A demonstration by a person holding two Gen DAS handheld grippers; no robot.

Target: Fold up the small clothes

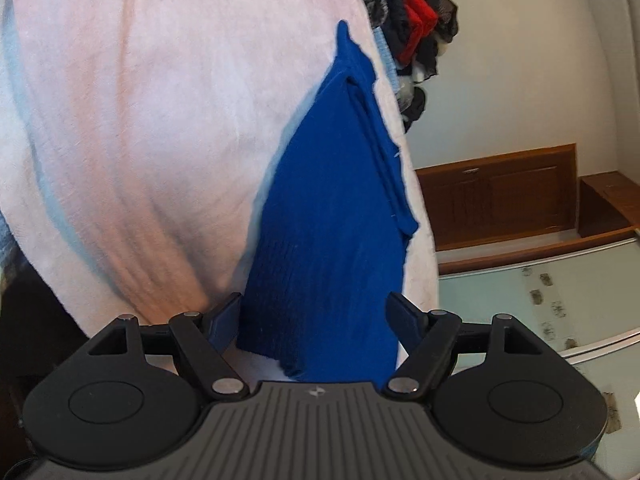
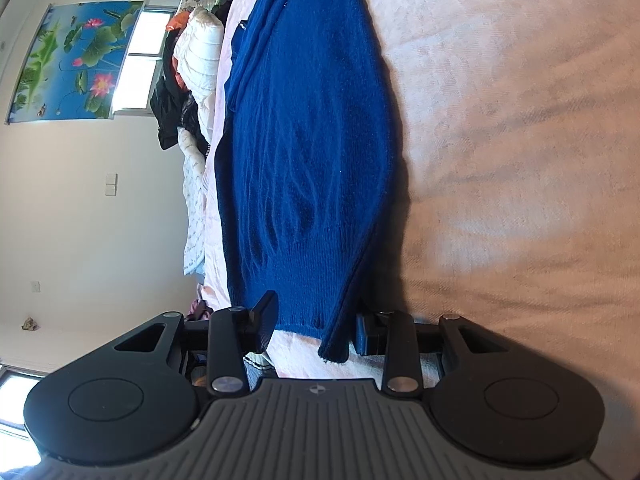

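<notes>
A blue knit garment point(image 1: 328, 216) lies flat on a pale pink blanket point(image 1: 132, 128), partly folded with a doubled edge along one side. My left gripper point(image 1: 316, 320) is open, its fingers on either side of the garment's near hem. In the right wrist view the same blue garment point(image 2: 308, 152) stretches away from the camera. My right gripper point(image 2: 316, 326) is open, with the garment's ribbed hem and one loose corner between its fingers. Neither gripper pinches the cloth.
A heap of dark and red clothes point(image 1: 408, 32) lies at the far end of the bed. A wooden cabinet point(image 1: 500, 196) stands beyond the bed. In the right wrist view, pillows and dark clothes point(image 2: 188, 76) pile near a window and a lotus poster point(image 2: 76, 60).
</notes>
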